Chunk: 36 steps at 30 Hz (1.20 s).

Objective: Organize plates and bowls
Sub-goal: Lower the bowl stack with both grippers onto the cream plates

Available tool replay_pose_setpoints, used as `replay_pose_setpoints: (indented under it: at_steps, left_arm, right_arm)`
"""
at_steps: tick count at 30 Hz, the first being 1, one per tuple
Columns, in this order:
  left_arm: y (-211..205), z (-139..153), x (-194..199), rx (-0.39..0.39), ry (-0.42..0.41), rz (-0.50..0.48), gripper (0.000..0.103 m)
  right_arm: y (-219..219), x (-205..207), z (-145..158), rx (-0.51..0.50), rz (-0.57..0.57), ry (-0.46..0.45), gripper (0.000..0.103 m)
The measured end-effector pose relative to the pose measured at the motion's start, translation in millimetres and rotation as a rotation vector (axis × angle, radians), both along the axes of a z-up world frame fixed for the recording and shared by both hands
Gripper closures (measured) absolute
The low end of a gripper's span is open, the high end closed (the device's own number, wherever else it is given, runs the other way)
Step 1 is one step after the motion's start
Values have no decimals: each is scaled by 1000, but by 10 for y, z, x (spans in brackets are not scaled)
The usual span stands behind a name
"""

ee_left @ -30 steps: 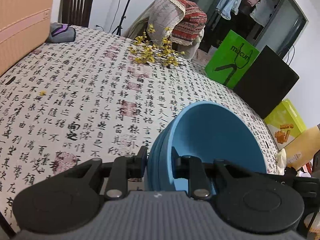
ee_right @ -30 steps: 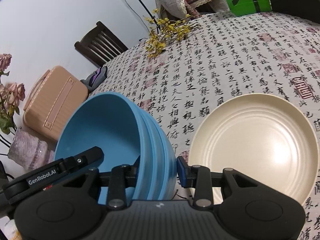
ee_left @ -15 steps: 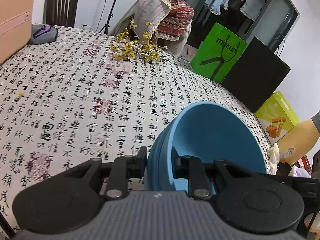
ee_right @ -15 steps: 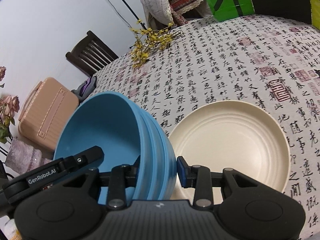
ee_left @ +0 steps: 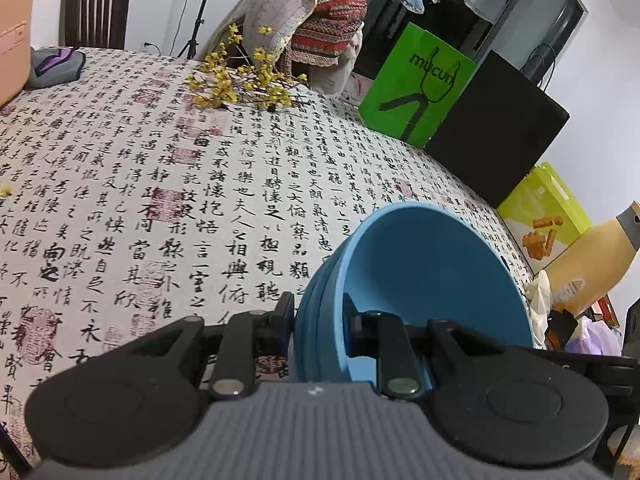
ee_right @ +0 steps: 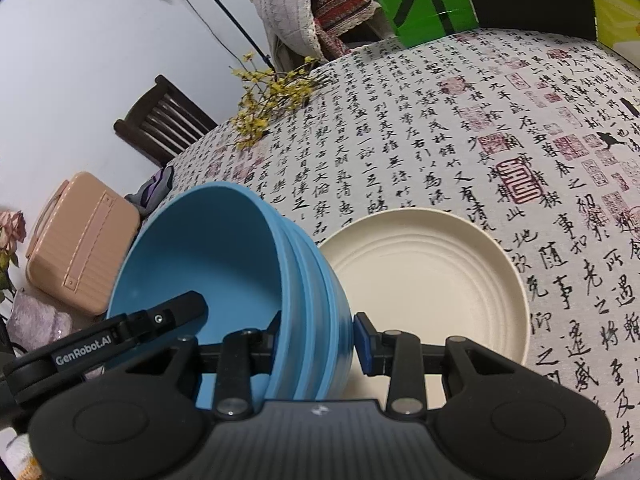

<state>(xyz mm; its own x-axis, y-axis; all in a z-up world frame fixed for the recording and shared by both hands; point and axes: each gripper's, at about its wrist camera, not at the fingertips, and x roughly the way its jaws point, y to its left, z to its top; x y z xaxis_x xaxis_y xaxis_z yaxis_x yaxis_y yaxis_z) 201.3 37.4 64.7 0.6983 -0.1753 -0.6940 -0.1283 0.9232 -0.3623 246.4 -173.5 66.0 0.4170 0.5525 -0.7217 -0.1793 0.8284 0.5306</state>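
While both grippers tilt downward over the bench (ee_left: pixel 168 184), each one clamps an opposite side of the same stack of blue bowls (ee_left: pixel 420 276). Seen from the left wrist, the left gripper (ee_left: pixel 316 316) has its jaws narrowed onto the rim on the stack's left side: one finger sits outside the nested walls and the other inside the top bowl's hollow, both pressing on the rim. The bowls lean, their open mouth turned up and to the right in this view.

From the right wrist, the right gripper (ee_right: pixel 316 336) holds the far side of the stack in the same way, with the left finger inside the uppermost bowl and the blue-padded right finger against the outer wall of the lowest one. At least three rims show, nested one in another. Part of the left gripper's black body, lettered "GenRobot.AI", crosses the lower left of this view.

Just to the right of the bowls lies a cream plate (ee_right: pixel 432 280) with ringed ridges, flat on the calligraphy-printed cloth; the stack's lower edge overlaps the plate's left rim in this view, and whether they touch I cannot tell.

Farther back on the bench lies a spray of yellow flowers (ee_left: pixel 248 84). A peach-coloured case (ee_right: pixel 80 244) stands at the far left, a green paper bag (ee_left: pixel 416 84) at the back edge, and a dark wooden chair (ee_right: pixel 164 120) beyond the cloth.
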Motion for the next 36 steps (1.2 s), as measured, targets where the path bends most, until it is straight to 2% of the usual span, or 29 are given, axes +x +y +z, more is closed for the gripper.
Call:
replay_pose_setpoints:
  at_steps: [18,36]
  left_arm:
    - [-320,-181,274,-22,29,-59,80]
    - [-437,-364,467,-23,61,-73,80]
  right_arm:
    - [-372,92,-150,-10,-67,28,69]
    - [-493,263,-346,-9,-88,68,69]
